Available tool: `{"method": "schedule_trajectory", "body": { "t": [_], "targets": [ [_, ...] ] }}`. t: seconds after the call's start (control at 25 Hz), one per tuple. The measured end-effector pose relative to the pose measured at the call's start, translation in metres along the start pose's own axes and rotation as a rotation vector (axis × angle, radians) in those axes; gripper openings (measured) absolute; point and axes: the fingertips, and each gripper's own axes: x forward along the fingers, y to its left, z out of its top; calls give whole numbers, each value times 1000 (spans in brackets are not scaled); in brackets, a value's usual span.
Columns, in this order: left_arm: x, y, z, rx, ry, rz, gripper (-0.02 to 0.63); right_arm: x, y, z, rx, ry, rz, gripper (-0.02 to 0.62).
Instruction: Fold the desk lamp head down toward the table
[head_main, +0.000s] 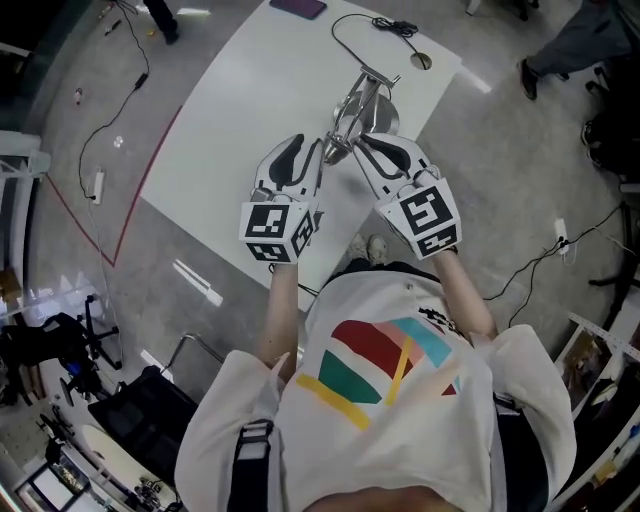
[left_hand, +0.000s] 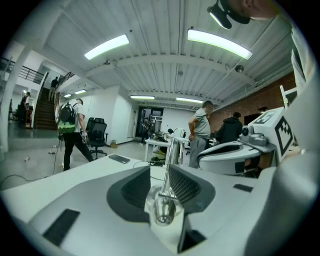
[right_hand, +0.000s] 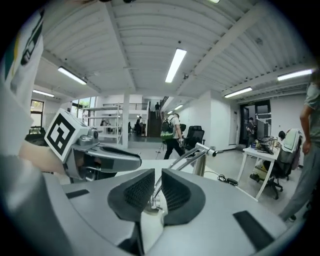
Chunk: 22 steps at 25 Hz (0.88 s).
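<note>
Bearing everything is the white rectangular table (head_main: 240, 110), with the lamp toward its far right corner.

Silver metal desk lamp (head_main: 365, 100): round base on the tabletop, thin jointed arms rising from it, upper end lifted toward the person, well above the table.

Left gripper (left_hand: 162, 187): jaws part-closed, pinching a silver knob-ended fitting at the lamp's upper end.

Right gripper (right_hand: 156, 192): jaws nearly together, pinching a thin lamp rod just beside the left grip.

Black cable (head_main: 365, 25): lying loose on the table behind the base.

Progress, as judged: both holds look secured, but the head is raised, so the fold down toward the table remains to do.
</note>
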Motion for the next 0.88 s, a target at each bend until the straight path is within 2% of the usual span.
{"method": "schedule_trajectory", "body": {
  "t": [0.12, 0.28, 0.56, 0.68, 0.88],
  "targets": [
    [-2, -2, 37, 48, -69, 12, 163, -15, -14, 27, 26, -83, -31, 48],
    [-10, -20, 60, 75, -107, 8, 163, -40, -25, 42, 48, -141, -58, 48],
    [-13, -40, 71, 114, -116, 9, 162, -56, -32, 50, 108, -197, -52, 48],
    [-16, -40, 76, 125, -132, 25, 163, -55, -31, 54, 98, -215, -33, 48],
    [-16, -42, 68, 115, -99, 39, 162, -59, -36, 44, 84, -178, -41, 48]
  ]
}}
